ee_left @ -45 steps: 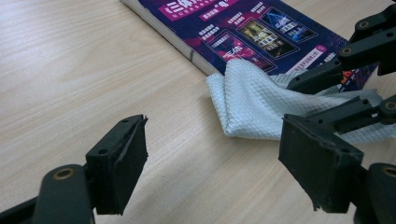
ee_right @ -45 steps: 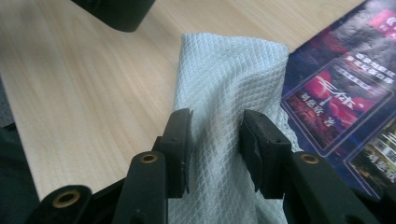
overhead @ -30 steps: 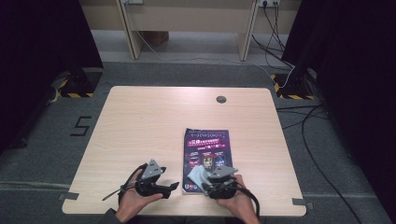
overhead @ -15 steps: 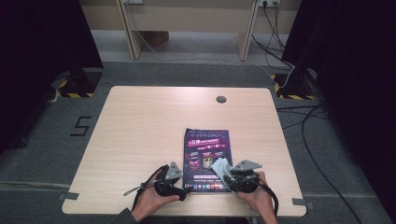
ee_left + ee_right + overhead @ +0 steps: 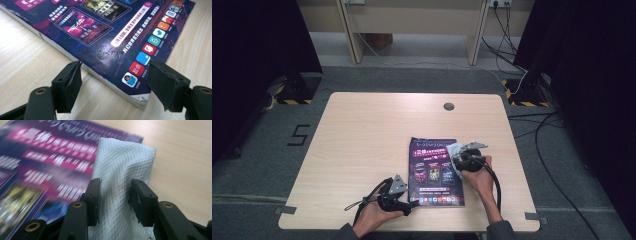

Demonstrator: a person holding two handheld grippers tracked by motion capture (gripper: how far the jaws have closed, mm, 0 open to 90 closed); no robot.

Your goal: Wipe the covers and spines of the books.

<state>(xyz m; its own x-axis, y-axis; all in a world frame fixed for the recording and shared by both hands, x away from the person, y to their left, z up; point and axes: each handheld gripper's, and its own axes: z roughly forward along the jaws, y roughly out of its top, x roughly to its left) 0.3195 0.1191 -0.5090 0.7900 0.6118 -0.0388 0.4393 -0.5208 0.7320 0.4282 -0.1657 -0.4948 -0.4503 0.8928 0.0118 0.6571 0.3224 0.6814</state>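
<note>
A dark purple magazine (image 5: 434,170) lies flat on the wooden table (image 5: 362,130), near its front edge. My left gripper (image 5: 413,203) sits at the magazine's near left corner. In the left gripper view its jaws (image 5: 115,72) stand open on either side of that corner of the magazine (image 5: 105,32), and the pads do not touch it. They have just closed a little. My right gripper (image 5: 456,159) rests over the magazine's right edge. It is shut on a pale diamond-textured cloth (image 5: 122,162), which lies on the cover (image 5: 37,157) and shows as a light patch (image 5: 454,149) from above.
A round cable hole (image 5: 448,106) sits near the table's far edge. Bare wood spreads left of and beyond the magazine. Cables (image 5: 532,125) trail over the floor at the right. Desk legs (image 5: 349,30) stand behind the table.
My right gripper has carried the cloth from the magazine's near edge up along its right side. My left gripper has shifted right to the magazine's near left corner.
</note>
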